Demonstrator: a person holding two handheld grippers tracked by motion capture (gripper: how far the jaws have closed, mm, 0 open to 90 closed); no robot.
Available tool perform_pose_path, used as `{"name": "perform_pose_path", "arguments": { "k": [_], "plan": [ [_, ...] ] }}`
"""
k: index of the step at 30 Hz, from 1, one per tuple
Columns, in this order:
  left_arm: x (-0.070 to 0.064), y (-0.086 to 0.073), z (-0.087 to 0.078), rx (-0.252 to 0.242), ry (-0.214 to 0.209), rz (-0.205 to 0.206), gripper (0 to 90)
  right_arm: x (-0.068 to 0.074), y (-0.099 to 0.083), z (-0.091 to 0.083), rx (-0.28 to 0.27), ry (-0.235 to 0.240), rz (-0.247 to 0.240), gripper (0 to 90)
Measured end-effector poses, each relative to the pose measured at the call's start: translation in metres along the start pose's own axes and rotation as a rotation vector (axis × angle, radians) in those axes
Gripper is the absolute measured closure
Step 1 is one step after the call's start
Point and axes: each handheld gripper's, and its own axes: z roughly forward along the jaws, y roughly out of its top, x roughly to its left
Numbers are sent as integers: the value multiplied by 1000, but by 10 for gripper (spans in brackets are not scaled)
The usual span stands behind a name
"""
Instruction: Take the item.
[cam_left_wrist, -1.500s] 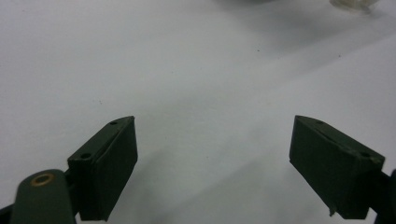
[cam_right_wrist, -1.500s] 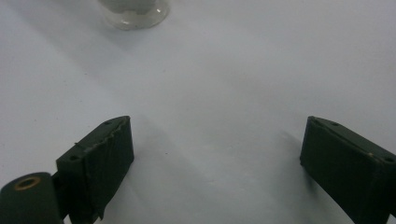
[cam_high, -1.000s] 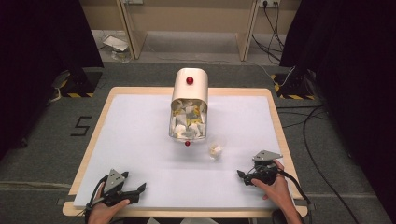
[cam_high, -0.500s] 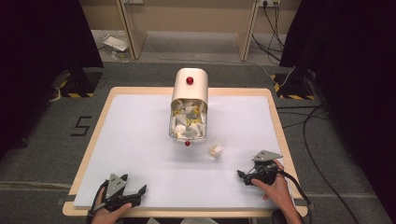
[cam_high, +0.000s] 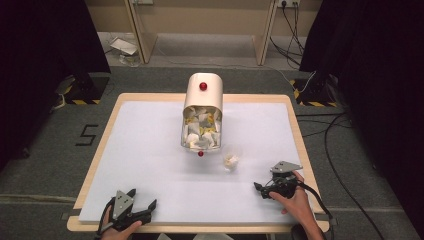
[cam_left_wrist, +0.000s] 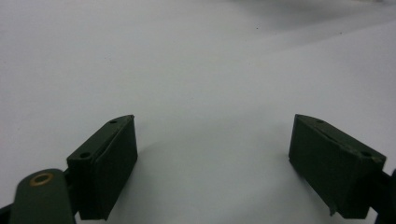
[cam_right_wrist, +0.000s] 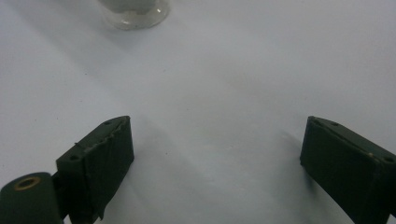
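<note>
A cream container (cam_high: 202, 95) with a red knob (cam_high: 203, 86) stands at the middle of the white table (cam_high: 150, 150). Its clear front shows several white and yellow pieces (cam_high: 201, 129), and a second red knob (cam_high: 200, 153) sits at its lower edge. A small clear cup (cam_high: 231, 159) holding something white stands to the right of that knob; its base (cam_right_wrist: 135, 11) is at the top of the right gripper view. My left gripper (cam_high: 143, 199) (cam_left_wrist: 212, 126) rests open over bare table at the near left. My right gripper (cam_high: 258, 190) (cam_right_wrist: 217, 128) is open, its jaws pointing toward the cup and well short of it.
The table's wooden rim (cam_high: 295, 125) frames the white top. Cables (cam_high: 330, 145) lie on the floor to the right. Black curtains hang on both sides, and a light wooden frame (cam_high: 140, 30) stands beyond the table.
My left gripper has slid a little toward the near table edge. The right gripper, the cup and the container have not moved.
</note>
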Motion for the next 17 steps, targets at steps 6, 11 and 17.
{"name": "perform_pose_path", "arguments": {
  "k": [6,11,17],
  "plan": [
    [1,-2,0,-12,-10,-2,142,0,0,0,1,0,3,102],
    [1,-1,0,-11,-9,-3,142,0,0,0,1,0,2,102],
    [1,-1,0,-2,-10,0,142,0,0,0,1,0,3,102]
  ]
}}
